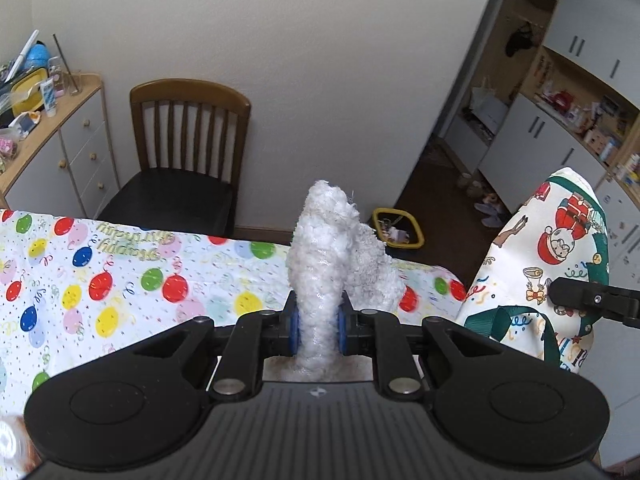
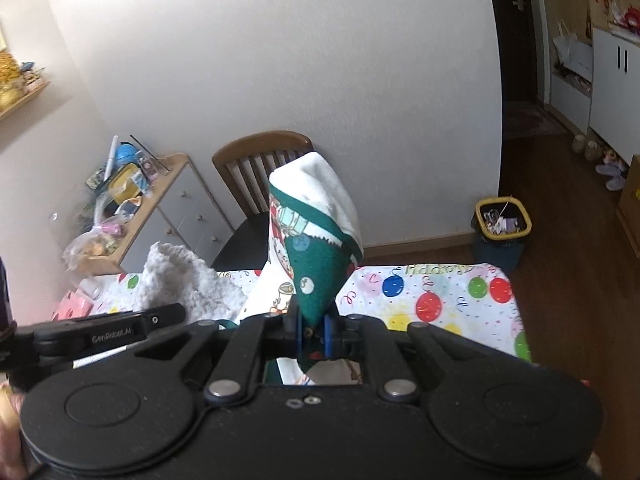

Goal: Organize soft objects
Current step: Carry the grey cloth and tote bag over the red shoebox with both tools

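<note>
The left gripper (image 1: 318, 328) is clamped on a white fluffy cloth (image 1: 328, 256), held above the balloon-print tablecloth (image 1: 120, 280). The right gripper (image 2: 314, 330) is clamped on a printed cloth (image 2: 316, 232) with green trim, raised over the same table.

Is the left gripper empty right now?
No, the left gripper is clamped on a white fluffy cloth that stands up between its blue pads.
</note>
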